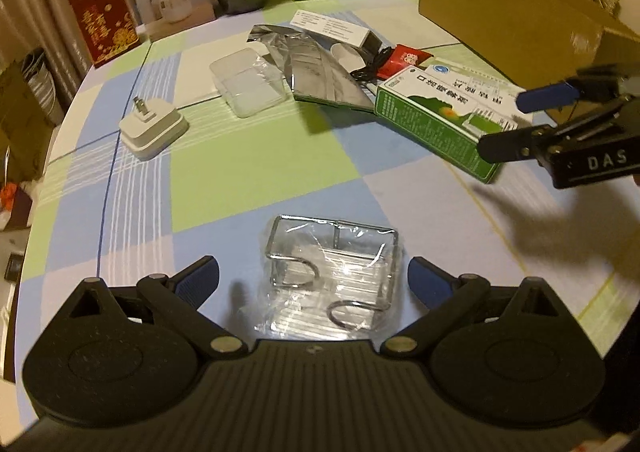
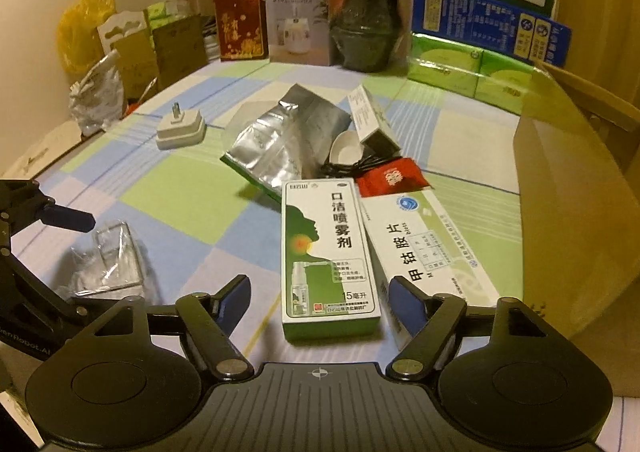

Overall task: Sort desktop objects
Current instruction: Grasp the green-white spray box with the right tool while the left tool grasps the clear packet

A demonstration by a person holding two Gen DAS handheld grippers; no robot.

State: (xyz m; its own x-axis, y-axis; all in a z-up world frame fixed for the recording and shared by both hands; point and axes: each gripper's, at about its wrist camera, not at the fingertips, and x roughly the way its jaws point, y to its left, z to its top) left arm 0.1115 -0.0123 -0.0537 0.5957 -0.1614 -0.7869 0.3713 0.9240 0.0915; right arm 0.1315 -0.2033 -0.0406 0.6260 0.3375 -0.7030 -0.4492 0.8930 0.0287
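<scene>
In the left wrist view my left gripper [image 1: 314,280] stands open over the checked tablecloth. A wire metal rack [image 1: 332,272] wrapped in clear plastic lies between its blue pads, which stay apart from it. In the right wrist view my right gripper [image 2: 322,302] is open around the near end of a green-and-white spray box [image 2: 328,248]; neither pad presses on it. A white medicine box [image 2: 424,248] lies against that box's right side, behind the right finger. The right gripper [image 1: 520,122] also shows at the right of the left wrist view, over the spray box [image 1: 432,116].
A white plug adapter [image 1: 154,128], a clear plastic case [image 1: 246,82], a silver foil pouch [image 1: 320,68], a black cable [image 1: 370,66] and a red packet [image 1: 406,58] lie mid-table. An open cardboard box [image 2: 568,192] stands at the right. Boxes and a dark jar [image 2: 370,12] line the far edge.
</scene>
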